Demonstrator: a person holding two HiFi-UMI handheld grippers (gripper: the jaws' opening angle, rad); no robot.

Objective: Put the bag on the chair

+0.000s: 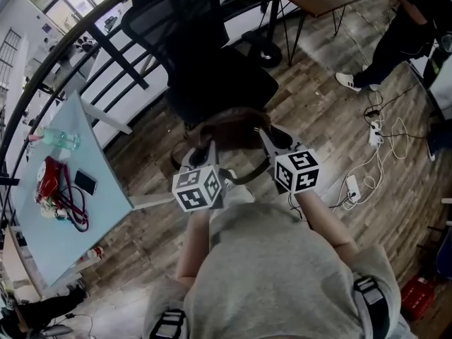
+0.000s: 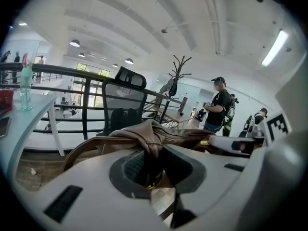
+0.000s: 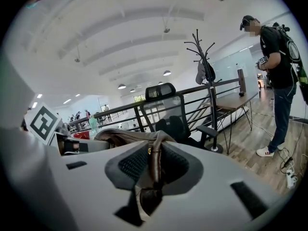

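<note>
Brown bag point(image 1: 229, 127) held at front edge of black office chair point(image 1: 212, 62), left gripper point(image 2: 153, 163) pinching bag's gathered leather, right gripper point(image 3: 153, 170) clamped on bag's strap, both short of chair seat

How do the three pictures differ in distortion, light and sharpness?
Head view: wide-angle bending curves the railing; the black office chair is nearly without detail. Left gripper view: round dark rim, a strip lamp glares, the brown bag close to the lens is sharp enough. Right gripper view: same fisheye rim, a mosaic patch on the standing person.
</note>
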